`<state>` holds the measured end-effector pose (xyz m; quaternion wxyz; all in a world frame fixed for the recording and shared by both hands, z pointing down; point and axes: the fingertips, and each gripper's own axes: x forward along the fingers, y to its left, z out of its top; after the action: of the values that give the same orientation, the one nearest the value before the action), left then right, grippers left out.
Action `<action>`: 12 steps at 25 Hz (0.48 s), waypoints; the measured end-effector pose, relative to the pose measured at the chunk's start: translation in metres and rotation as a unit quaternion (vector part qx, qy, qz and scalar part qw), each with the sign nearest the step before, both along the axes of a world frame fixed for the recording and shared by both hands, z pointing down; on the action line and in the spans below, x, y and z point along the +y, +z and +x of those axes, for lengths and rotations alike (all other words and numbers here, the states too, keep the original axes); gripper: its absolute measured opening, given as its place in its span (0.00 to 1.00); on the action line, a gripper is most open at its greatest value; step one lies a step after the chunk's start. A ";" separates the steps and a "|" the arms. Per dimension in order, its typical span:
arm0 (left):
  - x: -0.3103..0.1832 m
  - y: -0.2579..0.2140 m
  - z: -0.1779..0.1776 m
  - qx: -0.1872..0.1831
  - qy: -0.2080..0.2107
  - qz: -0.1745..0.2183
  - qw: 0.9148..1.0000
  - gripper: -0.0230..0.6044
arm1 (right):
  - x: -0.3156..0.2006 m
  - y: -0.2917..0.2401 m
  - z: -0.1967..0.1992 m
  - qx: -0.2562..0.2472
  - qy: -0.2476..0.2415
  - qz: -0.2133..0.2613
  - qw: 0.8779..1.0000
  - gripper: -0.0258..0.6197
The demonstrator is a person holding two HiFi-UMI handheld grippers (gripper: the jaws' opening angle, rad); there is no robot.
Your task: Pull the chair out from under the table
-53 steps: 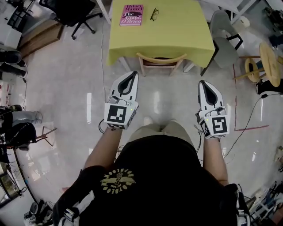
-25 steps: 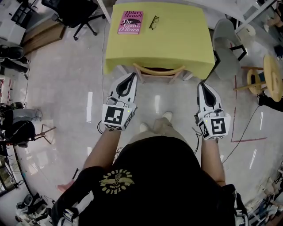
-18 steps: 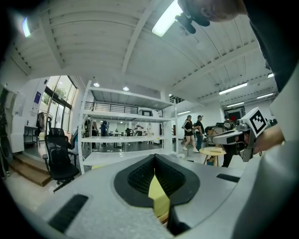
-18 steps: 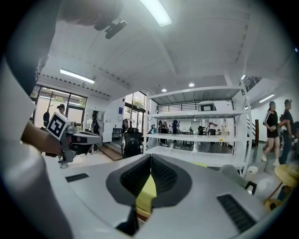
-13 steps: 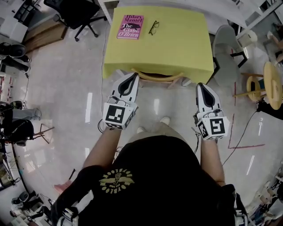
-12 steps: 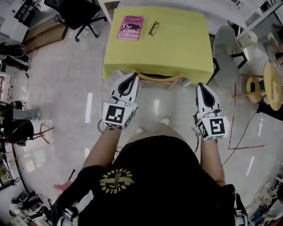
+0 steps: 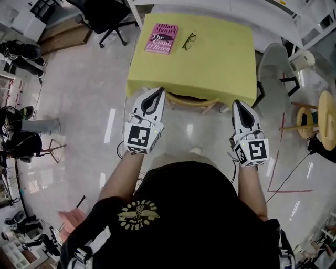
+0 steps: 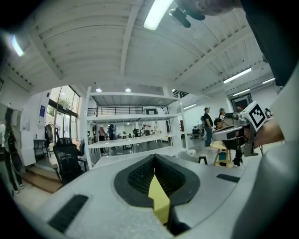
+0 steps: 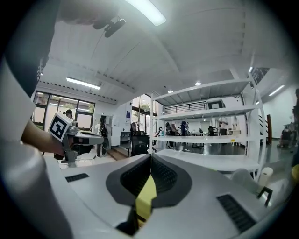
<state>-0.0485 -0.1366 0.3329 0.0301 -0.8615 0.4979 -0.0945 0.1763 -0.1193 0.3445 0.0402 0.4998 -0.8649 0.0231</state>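
A person stands facing a table (image 7: pixel 220 63) draped in a yellow cloth, a gripper in each hand held out level towards it. The wooden chair (image 7: pixel 192 101) is tucked under the table's near edge. Only its curved back rail and part of the frame below show past the cloth. The rail's long axis runs left to right across the head view, parallel to the table edge, and the seat points away from the person, in under the table. The left gripper (image 7: pixel 159 90) has its jaws clenched together with nothing between them, and its tip lies just beside the rail's left end in the head view. The right gripper (image 7: pixel 235 102) is likewise closed and empty, its tip just off the rail's right end. Whether either one touches the chair cannot be told. On the tabletop's far side lie a pink book (image 7: pixel 161 38) and a pair of glasses (image 7: pixel 189 41), close together. A grey chair (image 7: pixel 275 62) stands at the table's right side, a black office chair (image 7: pixel 105 13) beyond its far left corner.
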 end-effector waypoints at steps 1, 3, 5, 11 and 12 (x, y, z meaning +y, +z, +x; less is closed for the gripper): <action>-0.001 -0.001 0.000 -0.002 -0.005 0.002 1.000 0.05 | -0.003 0.000 0.000 -0.001 -0.006 0.000 1.000 0.06; -0.003 -0.003 0.001 -0.004 -0.013 0.005 1.000 0.05 | -0.010 0.001 0.001 -0.003 -0.016 0.000 1.000 0.06; -0.006 -0.002 0.002 -0.006 -0.022 0.004 1.000 0.05 | -0.016 0.002 0.005 -0.006 -0.022 -0.001 1.000 0.06; -0.010 0.003 -0.005 -0.011 -0.033 -0.007 0.999 0.05 | -0.031 0.011 0.009 -0.012 -0.023 -0.016 1.000 0.06; -0.011 0.003 -0.009 -0.006 -0.038 -0.009 0.999 0.05 | -0.034 0.012 0.006 -0.011 -0.023 -0.018 0.999 0.06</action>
<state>-0.0579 -0.1478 0.3361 0.0217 -0.8419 0.5288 -0.1058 0.1828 -0.1528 0.3570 0.0400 0.4782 -0.8762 0.0435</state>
